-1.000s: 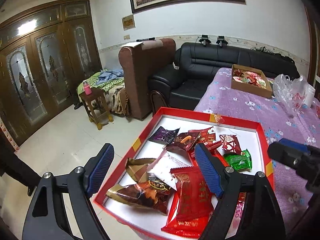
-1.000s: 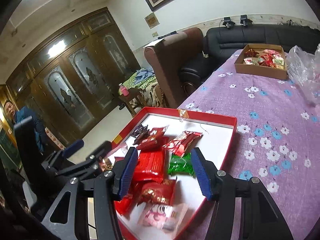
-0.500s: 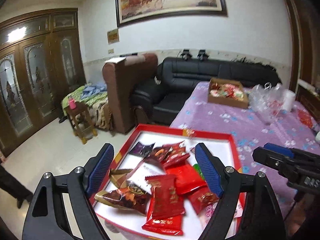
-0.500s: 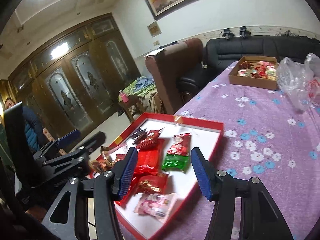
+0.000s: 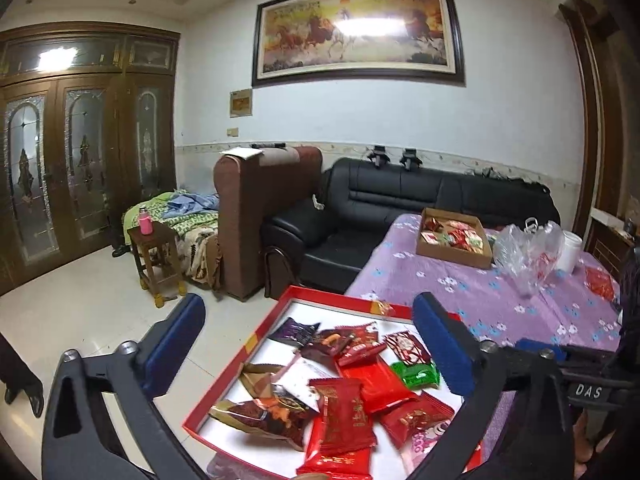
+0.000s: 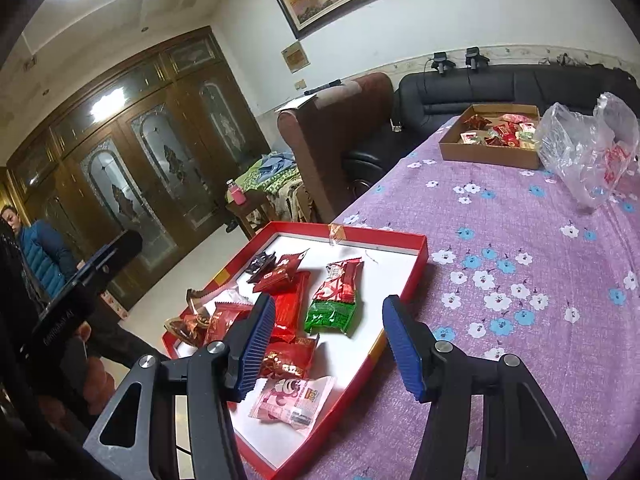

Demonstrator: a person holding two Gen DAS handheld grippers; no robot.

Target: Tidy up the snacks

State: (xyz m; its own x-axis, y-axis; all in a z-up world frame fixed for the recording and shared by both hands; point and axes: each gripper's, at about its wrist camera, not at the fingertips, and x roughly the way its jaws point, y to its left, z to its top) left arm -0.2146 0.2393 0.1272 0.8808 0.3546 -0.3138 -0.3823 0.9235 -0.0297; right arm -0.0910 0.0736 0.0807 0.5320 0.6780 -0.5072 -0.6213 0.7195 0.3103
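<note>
My left gripper hangs above the near end of a red tray; its blue pads have just been spreading to their widest, and nothing sits between them. My right gripper hovers over the tray's near right side, jaws partly apart and empty. The tray rests at the corner of a table under a purple flowered cloth. Inside it lie mixed snack packets: several red ones, a green one, a pink one and a dark purple one. Farther along the table stand a brown cardboard box of more snacks and a crumpled clear plastic bag.
</note>
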